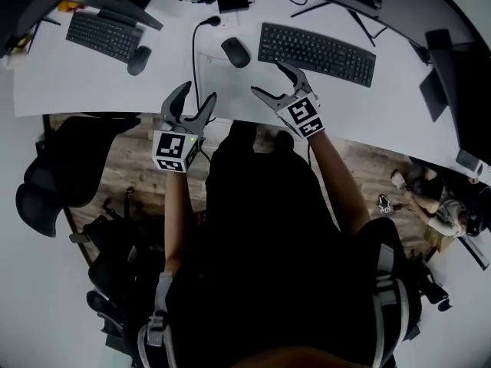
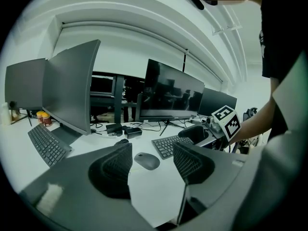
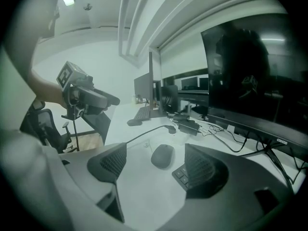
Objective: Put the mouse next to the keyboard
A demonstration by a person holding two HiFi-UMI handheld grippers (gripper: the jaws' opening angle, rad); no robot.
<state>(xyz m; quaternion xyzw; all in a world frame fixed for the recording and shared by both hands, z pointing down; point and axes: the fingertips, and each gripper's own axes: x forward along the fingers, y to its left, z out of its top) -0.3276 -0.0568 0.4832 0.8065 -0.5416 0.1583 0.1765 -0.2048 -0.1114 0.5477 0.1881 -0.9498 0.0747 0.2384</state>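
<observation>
I'm aiming the right hand-held gripper (image 1: 270, 79) at the mouse (image 1: 235, 52), at its ten o'clock. Jaws are wide and empty, so I'm planning to straddle it squarely.

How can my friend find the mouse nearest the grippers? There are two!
Find the long white desk, then the keyboard just ahead of the right gripper. The mouse lies off that keyboard's left end. The other mouse sits farther left, beside a second keyboard.
</observation>
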